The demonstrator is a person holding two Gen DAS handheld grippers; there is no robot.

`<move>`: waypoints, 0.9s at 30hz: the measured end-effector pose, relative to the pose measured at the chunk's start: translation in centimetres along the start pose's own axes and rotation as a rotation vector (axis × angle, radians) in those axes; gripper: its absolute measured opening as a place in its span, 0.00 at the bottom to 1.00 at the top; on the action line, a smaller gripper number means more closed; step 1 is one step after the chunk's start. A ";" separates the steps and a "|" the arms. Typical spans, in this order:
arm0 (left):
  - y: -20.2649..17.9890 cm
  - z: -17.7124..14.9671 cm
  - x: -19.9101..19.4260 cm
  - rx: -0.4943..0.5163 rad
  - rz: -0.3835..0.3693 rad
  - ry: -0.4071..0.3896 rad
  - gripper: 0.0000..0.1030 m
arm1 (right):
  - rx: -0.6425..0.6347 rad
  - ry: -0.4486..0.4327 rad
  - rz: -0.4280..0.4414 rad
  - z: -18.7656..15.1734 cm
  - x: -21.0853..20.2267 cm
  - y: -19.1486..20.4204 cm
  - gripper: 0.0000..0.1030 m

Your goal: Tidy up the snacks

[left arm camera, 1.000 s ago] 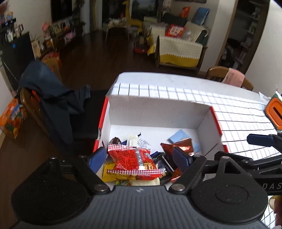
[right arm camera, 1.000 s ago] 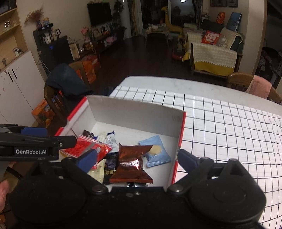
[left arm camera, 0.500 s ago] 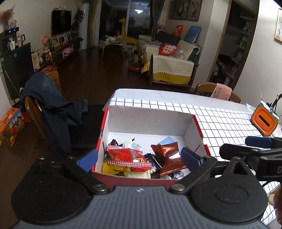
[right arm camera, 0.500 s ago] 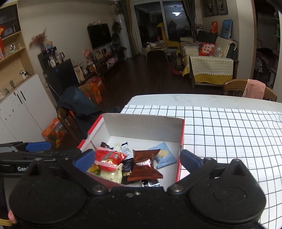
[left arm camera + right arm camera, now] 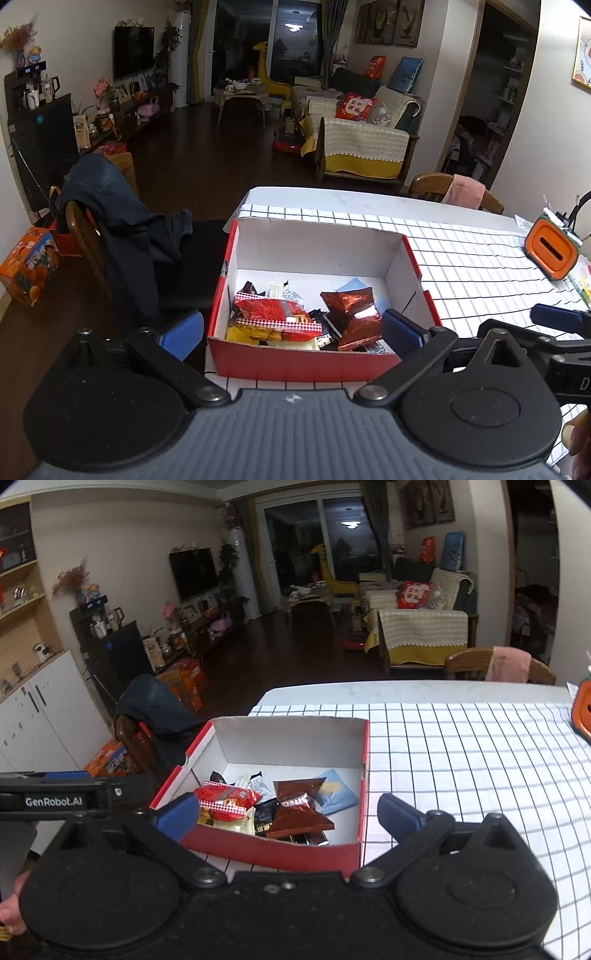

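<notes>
Two hand-held claws, black frames with blue pads

The left claw (image 5: pixel 291 334) has a ribbed grey body, black round discs, silver pivot screws and blue fingertips (image 5: pixel 183 332); the right claw (image 5: pixel 286 812) is all black with blue fingertips (image 5: pixel 397 816), beside an arm lettered "GenRobot.AI".

Your right claw (image 5: pixel 286 812) hangs w/ jaws spread wide, nothing between the blue pads, just short of the red box (image 5: pixel 280 853) on the checked tabletop (image 5: pixel 461 760). Box is open-topped, white inside, holding snacks: red packet (image 5: pixel 225 803) at left, brown packet (image 5: pixel 301 808) in the middle, light blue packet (image 5: pixel 334 794) toward the back right. Your left claw (image 5: pixel 51 797) pokes in from the left edge, beside the box.
</notes>
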State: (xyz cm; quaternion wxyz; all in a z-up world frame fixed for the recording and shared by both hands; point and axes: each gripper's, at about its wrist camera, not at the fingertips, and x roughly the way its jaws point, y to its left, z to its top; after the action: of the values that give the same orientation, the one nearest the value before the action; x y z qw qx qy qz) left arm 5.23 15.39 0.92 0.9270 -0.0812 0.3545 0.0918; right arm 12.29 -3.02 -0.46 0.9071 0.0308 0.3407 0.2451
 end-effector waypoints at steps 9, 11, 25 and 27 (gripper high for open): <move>-1.0 -0.8 -0.4 0.023 0.010 0.014 1.00 | 0.007 -0.048 -0.044 -1.1 -0.6 0.4 1.00; -1.0 -0.8 -0.5 0.028 0.017 0.010 1.00 | 0.014 -0.047 -0.034 -1.3 -0.7 0.3 1.00; -1.1 -1.1 -1.1 0.033 0.028 -0.004 1.00 | 0.016 -0.075 -0.028 -1.4 -1.3 0.8 1.00; -1.2 -1.0 -1.1 0.031 0.027 -0.002 1.00 | 0.018 -0.072 -0.029 -1.2 -1.2 0.7 1.00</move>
State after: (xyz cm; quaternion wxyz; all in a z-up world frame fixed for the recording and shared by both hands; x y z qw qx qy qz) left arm 4.09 13.86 1.06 0.9272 -0.0621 0.3559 0.0990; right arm 10.41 -3.09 -0.52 0.9220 0.0428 0.3106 0.2273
